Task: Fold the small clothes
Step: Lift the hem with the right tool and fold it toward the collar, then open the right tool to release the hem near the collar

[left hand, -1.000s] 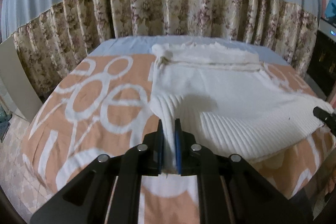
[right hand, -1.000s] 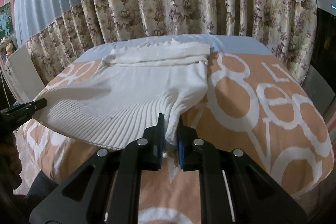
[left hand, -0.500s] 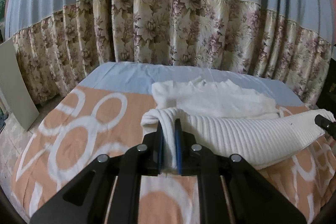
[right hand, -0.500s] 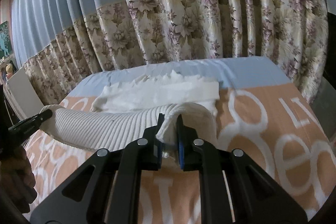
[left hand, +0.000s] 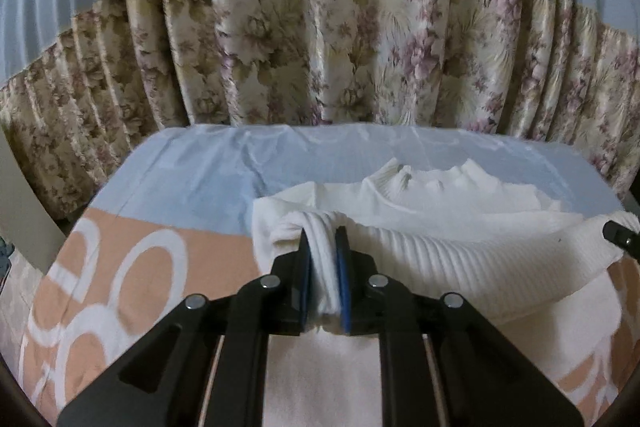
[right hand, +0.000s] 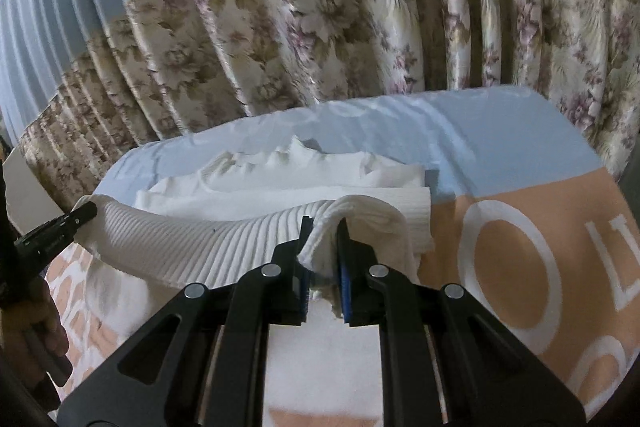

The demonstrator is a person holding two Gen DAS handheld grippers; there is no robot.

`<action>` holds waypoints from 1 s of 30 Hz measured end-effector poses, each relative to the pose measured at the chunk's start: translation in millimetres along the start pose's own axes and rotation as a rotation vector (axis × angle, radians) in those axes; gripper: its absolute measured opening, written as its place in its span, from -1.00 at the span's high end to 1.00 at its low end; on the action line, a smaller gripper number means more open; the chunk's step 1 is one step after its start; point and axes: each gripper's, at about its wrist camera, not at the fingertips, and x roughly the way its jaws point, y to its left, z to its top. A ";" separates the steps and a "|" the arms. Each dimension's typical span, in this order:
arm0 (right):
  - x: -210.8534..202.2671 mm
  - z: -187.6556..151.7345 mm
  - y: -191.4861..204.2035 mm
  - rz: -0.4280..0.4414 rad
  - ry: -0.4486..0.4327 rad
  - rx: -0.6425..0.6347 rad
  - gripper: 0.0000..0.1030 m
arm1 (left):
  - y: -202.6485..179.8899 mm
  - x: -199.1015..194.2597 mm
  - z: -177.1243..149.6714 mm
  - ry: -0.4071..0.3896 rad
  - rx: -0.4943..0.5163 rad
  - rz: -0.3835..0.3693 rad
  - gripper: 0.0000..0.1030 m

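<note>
A white ribbed knit sweater (left hand: 460, 259) lies on the bed, its collar end (left hand: 420, 183) toward the far side. My left gripper (left hand: 323, 239) is shut on the left corner of the ribbed hem. My right gripper (right hand: 323, 227) is shut on the right corner of the hem (right hand: 200, 247). The hem is lifted and held over the sweater's body, close to the folded upper part (right hand: 280, 187). The right gripper's tip shows at the right edge of the left wrist view (left hand: 620, 241); the left gripper's tip shows at the left of the right wrist view (right hand: 60, 227).
The bed has an orange blanket with white letters (right hand: 520, 255) and a light blue sheet (left hand: 220, 167) at the far end. A floral curtain (left hand: 320, 47) hangs right behind the bed. A white board (left hand: 24, 227) stands at the left.
Both grippers have carried the hem up and forward toward the collar end, folding the sweater's lower half over its body. The curtain looms closer.
</note>
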 end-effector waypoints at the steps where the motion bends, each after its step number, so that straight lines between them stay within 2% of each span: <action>1: 7.5 2.5 -4.2 0.003 0.013 0.015 0.77 | 0.7 9.4 2.8 0.015 -0.004 -0.004 0.74; 11: 63.3 39.9 -18.8 0.005 0.075 0.084 0.74 | -2.2 79.4 26.2 0.124 -0.021 -0.012 0.70; 15: 80.1 53.4 -21.5 -0.001 0.097 0.100 0.73 | -2.7 94.1 37.0 0.131 -0.008 -0.006 0.66; 19: 93.8 62.3 -23.9 -0.016 0.110 0.109 0.70 | 1.3 104.7 47.6 0.134 -0.018 0.012 0.36; 20: 94.9 64.0 -23.0 -0.022 0.107 0.105 0.60 | 2.2 106.5 50.7 0.133 -0.017 0.021 0.21; 21: 95.2 65.9 -21.2 -0.039 0.100 0.094 0.24 | 3.2 107.2 53.5 0.130 -0.014 0.031 0.10; 22: 91.2 69.1 -17.7 -0.067 0.063 0.071 -0.01 | 4.1 105.7 55.5 0.119 -0.013 0.041 -0.04; 23: 87.2 71.2 -15.5 -0.086 0.036 0.058 -0.39 | 5.8 103.6 58.3 0.104 -0.009 0.054 -0.06; 24: 84.5 73.5 -13.8 -0.096 0.016 0.048 -0.50 | 6.6 102.2 59.5 0.097 -0.007 0.058 -0.07; 30: 73.5 78.0 -3.0 -0.129 -0.024 -0.056 -0.48 | 11.7 92.4 62.3 0.065 -0.013 0.072 -0.12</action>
